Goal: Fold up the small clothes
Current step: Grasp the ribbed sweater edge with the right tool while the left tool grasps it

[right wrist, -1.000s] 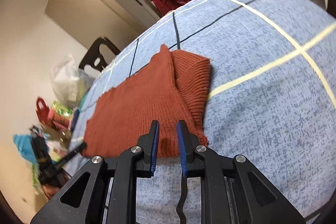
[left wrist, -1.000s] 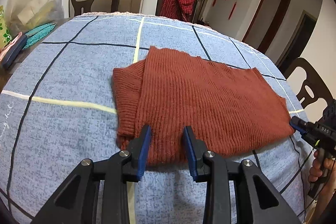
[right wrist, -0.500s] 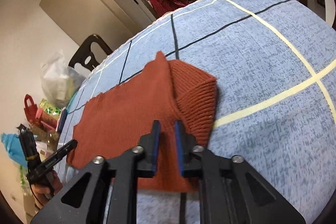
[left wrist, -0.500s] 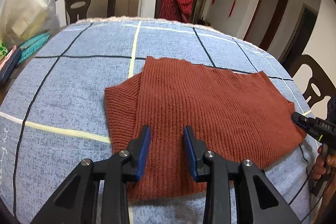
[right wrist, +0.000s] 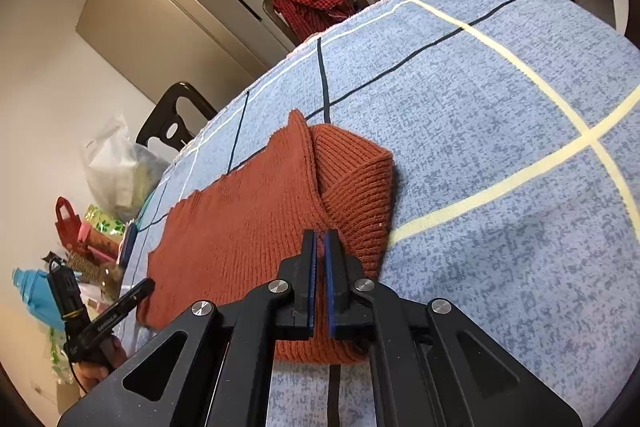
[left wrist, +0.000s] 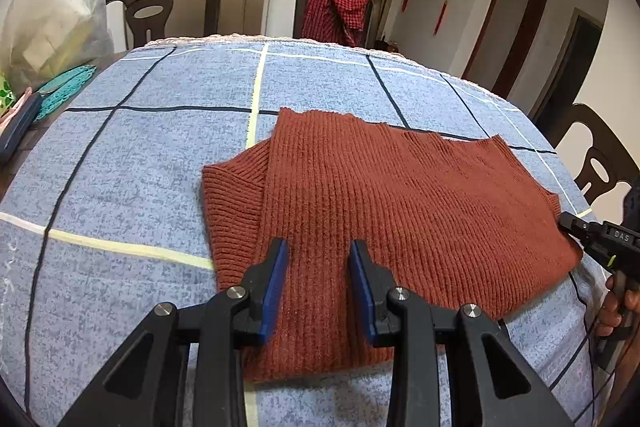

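Rust knit sweater [left wrist: 400, 211] soft, floppy; grab near hem corners. Right gripper [right wrist: 319, 239] pinching hem; left gripper [left wrist: 319, 259] spread, empty.

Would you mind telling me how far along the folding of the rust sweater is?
Done: the rust sweater lies flat, one sleeve tucked in. In hand: the right gripper has its jaws shut on the near edge; the left gripper is open over it. Left: folding it in half.
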`<state>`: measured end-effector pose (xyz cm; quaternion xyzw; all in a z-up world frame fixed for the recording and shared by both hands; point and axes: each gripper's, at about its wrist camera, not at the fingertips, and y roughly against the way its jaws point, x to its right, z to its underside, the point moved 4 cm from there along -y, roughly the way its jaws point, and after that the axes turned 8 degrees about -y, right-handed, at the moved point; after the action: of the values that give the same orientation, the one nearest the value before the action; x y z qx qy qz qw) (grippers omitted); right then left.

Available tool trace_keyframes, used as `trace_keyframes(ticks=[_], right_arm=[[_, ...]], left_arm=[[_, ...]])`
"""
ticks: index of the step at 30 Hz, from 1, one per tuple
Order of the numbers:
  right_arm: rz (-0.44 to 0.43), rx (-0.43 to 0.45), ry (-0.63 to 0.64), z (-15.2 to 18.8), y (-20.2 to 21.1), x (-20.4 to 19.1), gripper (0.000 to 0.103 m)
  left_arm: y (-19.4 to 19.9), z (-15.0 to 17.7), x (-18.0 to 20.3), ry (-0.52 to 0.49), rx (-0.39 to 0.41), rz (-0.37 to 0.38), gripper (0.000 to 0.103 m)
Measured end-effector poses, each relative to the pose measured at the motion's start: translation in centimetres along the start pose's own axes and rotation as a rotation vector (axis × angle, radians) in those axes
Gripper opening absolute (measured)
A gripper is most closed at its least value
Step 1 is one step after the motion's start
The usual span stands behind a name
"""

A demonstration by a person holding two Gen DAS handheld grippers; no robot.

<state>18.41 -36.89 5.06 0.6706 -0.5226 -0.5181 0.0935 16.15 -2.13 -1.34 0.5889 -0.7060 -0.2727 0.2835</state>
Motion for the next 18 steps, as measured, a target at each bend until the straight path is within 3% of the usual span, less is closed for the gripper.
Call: trace_keyframes(ticks=[2,3,6,9,11,13,18], right_arm=[[0.043,0.019,0.016,0.0,0.6,0.1,0.013],[0.07,0.029,0.025,0.0,1.1,0.2,0.022],[0.05,0.031,0.015,0.1,1.9,0.4,0.033],[0.01,0.014,0.023,0.2,2.1,0.2,0.035],[0.013,0.004,0.033,0.1,1.5,0.2,0.037],[0.009,-0.022,0.026,-0.1,0.6,0.4,0.048],[0.011,-0.023,0.031,-0.9,-0.3,0.4,0.049]], left_arm=[[0.6,0.0,0.2,0.0,0.0,-0.012,0.035],[1.0,0.0,0.2,0.003,0.006,-0.015,0.035],[2.1,0.1,-0.6,0.027,0.033,-0.021,0.036],[2.3,0.2,-2.4,0.073,0.039,-0.037,0.046],[2.0,0.4,-3.7,0.119,0.024,-0.036,0.046],[1.3,0.5,-5.0,0.169,0.006,-0.007,0.046],[-0.1,0.0,-6.8,0.251,-0.004,0.036,0.047]])
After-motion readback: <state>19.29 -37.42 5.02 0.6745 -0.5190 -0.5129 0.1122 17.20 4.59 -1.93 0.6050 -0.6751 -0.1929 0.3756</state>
